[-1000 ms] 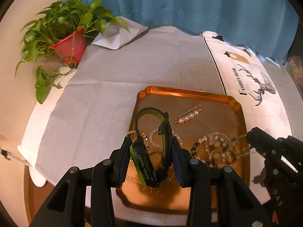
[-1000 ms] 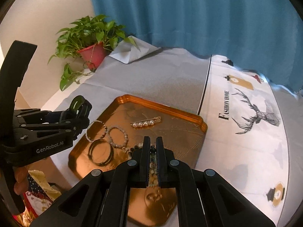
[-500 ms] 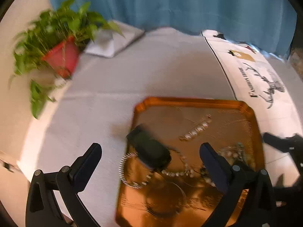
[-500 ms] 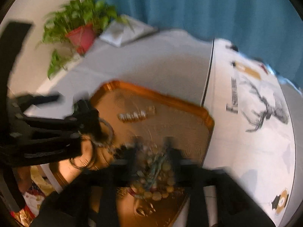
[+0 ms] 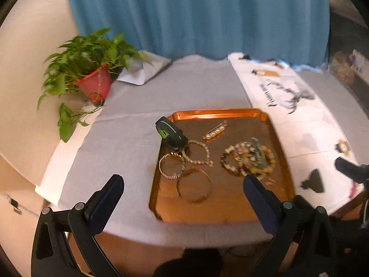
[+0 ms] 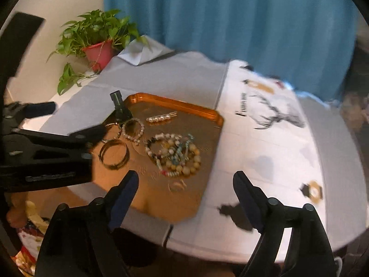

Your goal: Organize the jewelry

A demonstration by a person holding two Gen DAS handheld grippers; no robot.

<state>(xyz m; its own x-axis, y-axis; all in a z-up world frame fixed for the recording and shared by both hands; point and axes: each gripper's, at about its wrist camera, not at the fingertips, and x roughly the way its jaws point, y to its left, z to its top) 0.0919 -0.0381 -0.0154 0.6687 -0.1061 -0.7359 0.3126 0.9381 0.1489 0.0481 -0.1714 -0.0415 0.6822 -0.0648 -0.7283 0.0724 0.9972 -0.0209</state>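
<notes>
A copper tray (image 5: 221, 210) (image 6: 175, 103) sits on the table near its front edge. A black and green watch (image 5: 170, 133) (image 6: 120, 109) leans on its left rim. On the tray lie a pearl hairpin (image 5: 215, 133) (image 6: 161, 118), a gold beaded bracelet (image 5: 171, 165), a pearl bracelet (image 5: 199, 152) (image 6: 133, 128), thin bangles (image 5: 194, 185) (image 6: 114, 153) and a pile of bead bracelets (image 5: 249, 159) (image 6: 174, 154). My left gripper (image 5: 182, 198) is open and empty above the tray's near edge. My right gripper (image 6: 185, 194) is open and empty near the tray's right corner.
A potted plant (image 5: 92, 78) (image 6: 99, 43) in a red pot stands at the back left. A white cloth with a deer print (image 5: 297, 97) (image 6: 272, 115) covers the table's right side. A blue curtain (image 5: 196, 16) hangs behind. Folded white paper (image 5: 140, 71) lies by the plant.
Both grippers opened and pulled back from the tray. The left let go of the watch, which now rests on the tray's left rim. The right released the bead strand onto the pile.
</notes>
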